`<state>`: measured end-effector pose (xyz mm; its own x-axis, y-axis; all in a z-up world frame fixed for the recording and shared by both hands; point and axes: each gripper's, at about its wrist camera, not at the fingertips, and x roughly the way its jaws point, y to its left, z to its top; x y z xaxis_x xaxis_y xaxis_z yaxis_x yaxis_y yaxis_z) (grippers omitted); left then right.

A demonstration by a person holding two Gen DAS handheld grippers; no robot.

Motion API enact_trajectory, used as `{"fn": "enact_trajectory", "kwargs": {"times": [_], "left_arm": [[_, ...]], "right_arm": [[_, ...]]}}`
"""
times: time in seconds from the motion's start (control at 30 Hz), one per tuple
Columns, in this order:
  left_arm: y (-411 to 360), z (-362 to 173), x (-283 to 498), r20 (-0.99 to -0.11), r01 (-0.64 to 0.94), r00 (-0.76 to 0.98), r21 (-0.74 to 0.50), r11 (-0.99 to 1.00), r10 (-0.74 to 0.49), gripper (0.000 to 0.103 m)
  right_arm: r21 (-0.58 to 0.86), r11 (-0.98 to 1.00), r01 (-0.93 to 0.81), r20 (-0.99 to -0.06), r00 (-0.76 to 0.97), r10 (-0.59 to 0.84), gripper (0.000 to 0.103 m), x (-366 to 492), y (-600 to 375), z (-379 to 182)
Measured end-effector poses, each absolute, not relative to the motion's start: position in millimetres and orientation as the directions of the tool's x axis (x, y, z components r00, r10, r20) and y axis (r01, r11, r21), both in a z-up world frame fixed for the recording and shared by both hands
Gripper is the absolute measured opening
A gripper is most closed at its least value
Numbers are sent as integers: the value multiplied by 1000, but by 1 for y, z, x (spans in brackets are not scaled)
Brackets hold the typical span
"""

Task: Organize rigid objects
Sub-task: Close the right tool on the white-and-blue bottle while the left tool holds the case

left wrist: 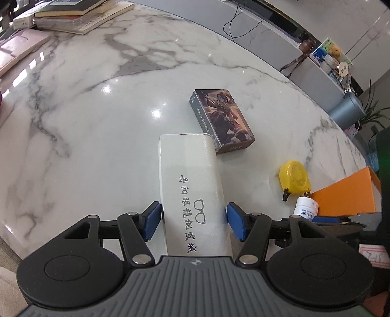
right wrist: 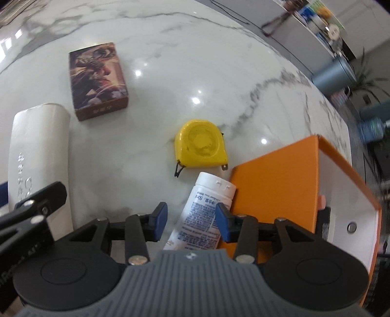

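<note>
White grey-veined marble tabletop (left wrist: 97,102), books (left wrist: 73,17) stacked.

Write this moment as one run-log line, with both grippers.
left gripper: astride white case, grip unclear | right gripper: open around white bottle | bottle beside orange box

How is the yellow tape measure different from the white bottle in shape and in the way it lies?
The tape measure is yellow, squat and rounded; the bottle is white, long and cylindrical with printed text. The tape measure lies flat on the table away from both grippers; the bottle sits tilted between the right gripper pads. Both are beside the orange box.
</note>
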<state>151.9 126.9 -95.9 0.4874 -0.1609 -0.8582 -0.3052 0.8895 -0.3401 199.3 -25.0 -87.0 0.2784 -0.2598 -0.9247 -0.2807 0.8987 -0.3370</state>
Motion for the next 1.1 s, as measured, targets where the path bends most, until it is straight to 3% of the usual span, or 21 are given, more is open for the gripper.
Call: {"fn": "enact_trajectory", "kwargs": {"times": [0.17,0.43,0.97,1.1], "left_arm": [[130,-97,151,-851,-316,498,-359,878,-168,67],[137,-98,150,-845,-345,507,-378,859,-168,67],[133,-98,151,-845,-323,503,-378,868,-181,68],[131,-99,152,-851,-319,495,-367,874,-176,68]], "right_arm": [[-388,891,-236,-908,266,-325,40,197,-22,-89],[-427,895,-131,-882,278,-380,44,200,-20,-96],[-64,971,-229,-974,228,-10,45,200,-39,-74],[-98,968,-233,-973,225,-44,56,200,-40,-77]]}}
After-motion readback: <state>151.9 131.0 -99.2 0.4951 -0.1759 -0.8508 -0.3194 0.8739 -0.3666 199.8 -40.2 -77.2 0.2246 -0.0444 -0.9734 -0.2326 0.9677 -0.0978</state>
